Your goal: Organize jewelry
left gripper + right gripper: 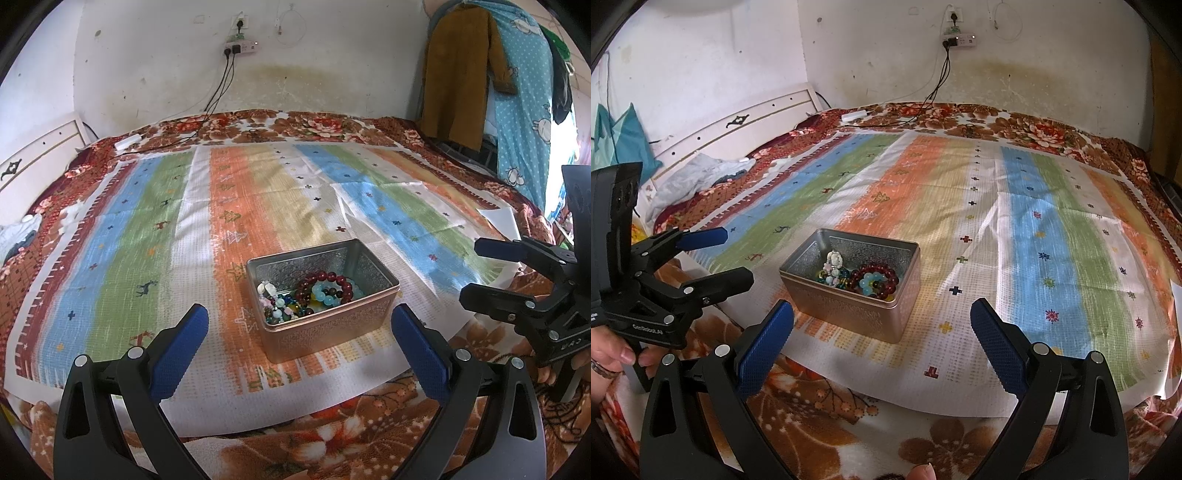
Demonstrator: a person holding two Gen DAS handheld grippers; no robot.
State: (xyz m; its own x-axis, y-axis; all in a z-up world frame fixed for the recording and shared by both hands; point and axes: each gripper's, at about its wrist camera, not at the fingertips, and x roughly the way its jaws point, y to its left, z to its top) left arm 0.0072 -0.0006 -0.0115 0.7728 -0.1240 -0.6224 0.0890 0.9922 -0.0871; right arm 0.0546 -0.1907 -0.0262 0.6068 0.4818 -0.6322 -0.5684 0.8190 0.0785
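Note:
An open metal tin (332, 326) (849, 314) stands on a striped cloth on the bed. Inside lie several bead bracelets: a dark red one (325, 284) (875, 277), a pale blue one (327, 295) (868, 283) and mixed small beads (280, 306) (833, 267). My left gripper (299, 332) is open and empty, just in front of the tin; it also shows at the left of the right wrist view (733, 254). My right gripper (882, 332) is open and empty, in front of the tin; it shows at the right of the left wrist view (474, 271).
The striped cloth (155, 229) (1052, 240) covers a floral blanket (332, 439) (831, 410). Cables and a white adapter (127, 142) lie at the back by the wall. Clothes hang at the right (461, 74). A headboard (738, 125) and crumpled cloth (698, 173) are at the left.

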